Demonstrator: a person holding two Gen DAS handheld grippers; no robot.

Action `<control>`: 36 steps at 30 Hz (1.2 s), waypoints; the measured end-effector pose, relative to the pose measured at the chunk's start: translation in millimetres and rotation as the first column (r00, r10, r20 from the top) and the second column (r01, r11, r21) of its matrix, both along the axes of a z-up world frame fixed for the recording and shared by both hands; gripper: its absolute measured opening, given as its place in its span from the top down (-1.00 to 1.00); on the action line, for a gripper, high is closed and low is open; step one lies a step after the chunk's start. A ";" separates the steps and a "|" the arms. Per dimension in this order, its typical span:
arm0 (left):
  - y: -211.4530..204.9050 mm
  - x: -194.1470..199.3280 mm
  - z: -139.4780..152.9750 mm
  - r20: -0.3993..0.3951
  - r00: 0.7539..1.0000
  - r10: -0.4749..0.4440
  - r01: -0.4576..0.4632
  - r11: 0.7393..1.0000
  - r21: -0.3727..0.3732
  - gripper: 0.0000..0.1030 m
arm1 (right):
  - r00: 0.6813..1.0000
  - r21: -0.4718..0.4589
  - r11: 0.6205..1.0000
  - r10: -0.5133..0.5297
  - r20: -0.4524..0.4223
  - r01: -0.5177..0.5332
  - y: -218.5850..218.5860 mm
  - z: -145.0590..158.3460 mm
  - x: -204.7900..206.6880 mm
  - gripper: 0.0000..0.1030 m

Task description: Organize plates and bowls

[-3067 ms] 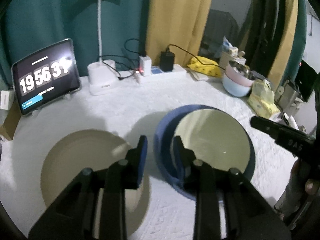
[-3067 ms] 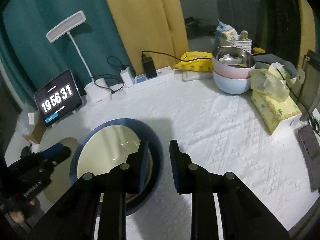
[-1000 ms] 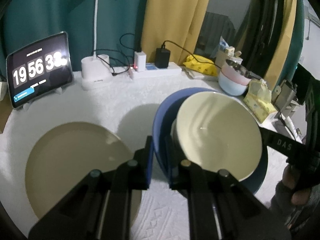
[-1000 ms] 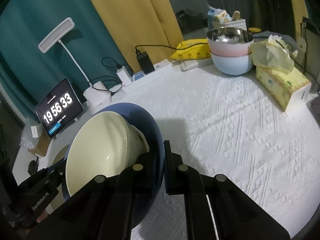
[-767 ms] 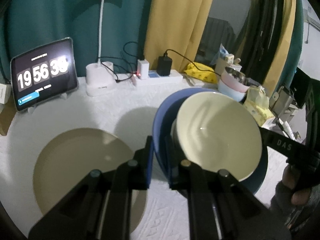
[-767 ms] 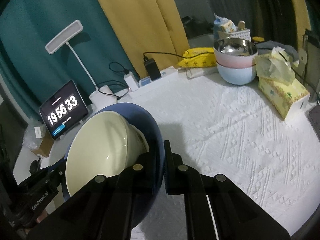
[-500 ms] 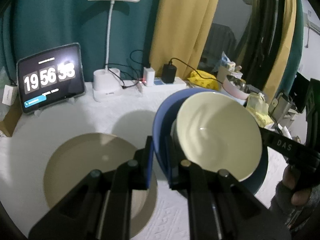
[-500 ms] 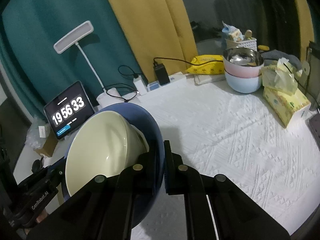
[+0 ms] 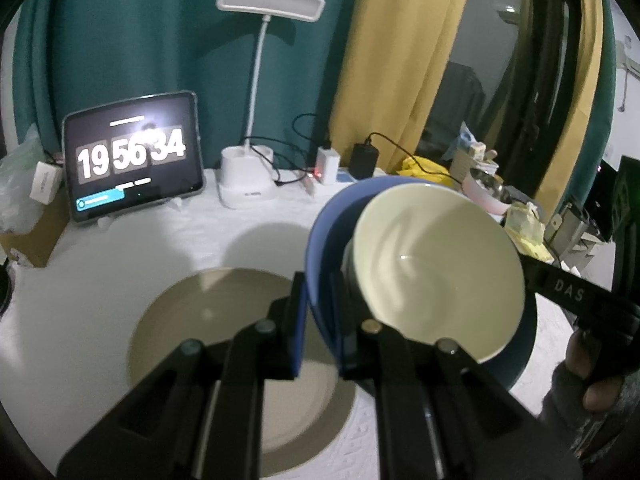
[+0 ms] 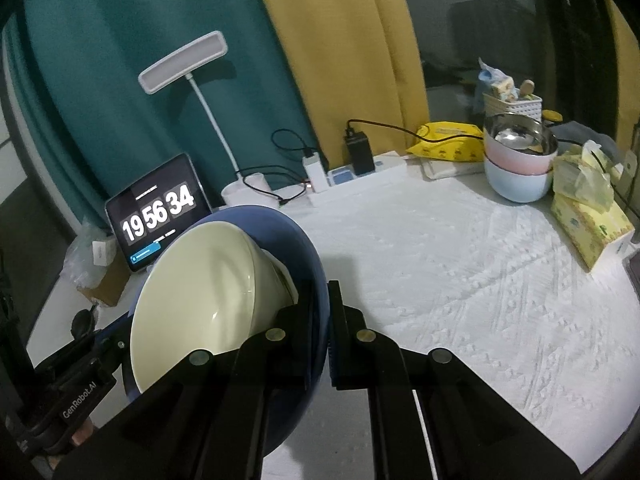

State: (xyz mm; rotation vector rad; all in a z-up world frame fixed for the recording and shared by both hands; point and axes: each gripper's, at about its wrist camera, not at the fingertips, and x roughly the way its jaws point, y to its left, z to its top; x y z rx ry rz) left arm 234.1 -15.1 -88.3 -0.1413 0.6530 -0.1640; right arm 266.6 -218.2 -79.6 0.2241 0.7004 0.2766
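**Ana:** Bowls first, please. Where are they, and what has hold of them?

**Ben:** Both tools grip one blue bowl (image 9: 320, 240). The left gripper (image 9: 320, 324) is clamped narrow on the rim nearest its own camera, one finger inside the wall and one outside. The right gripper (image 10: 320, 320) pinches the opposite rim the same way. A cream bowl (image 9: 436, 276) sits loose inside the blue one. The pair looks to be held clear of the white tablecloth (image 10: 460, 280) and is tipped, so the cream bowl's mouth faces the left camera.

**Ana:** How will they handle?

**Ben:** I judge them glazed ceramic: stiff, fairly heavy, smooth and breakable. Nothing grips the cream bowl, so a steeper tilt could let it slide out. The rim is the only thin edge to pinch, and two opposite grips look like the steady choice.

**Ana:** What lies around them?

**Ben:** A flat beige plate (image 9: 208, 320) rests on the cloth, below and left of the bowls in the left view. Farther back stand a tablet clock (image 9: 134, 156) and a white desk lamp (image 9: 248, 184). A pink bowl stacked on a pale blue one (image 10: 518, 168) sits at the far right, well apart, beside a tissue box (image 10: 588, 220).
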 end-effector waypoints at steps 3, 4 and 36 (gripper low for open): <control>8.4 -2.1 0.8 0.003 1.000 0.014 -0.014 1.000 -0.003 0.82 | 1.000 -0.004 1.000 0.016 0.001 -0.016 9.8 1.1 1.1 0.86; 12.0 -2.8 0.8 0.003 1.000 0.020 -0.020 1.000 -0.003 0.82 | 1.000 -0.005 1.000 0.020 0.001 -0.020 13.1 1.3 1.7 0.86; 97.4 -8.3 -34.0 -0.086 0.981 0.174 -0.175 0.985 0.000 0.82 | 0.979 -0.013 0.985 0.172 -0.109 -0.174 105.5 -39.6 27.1 0.86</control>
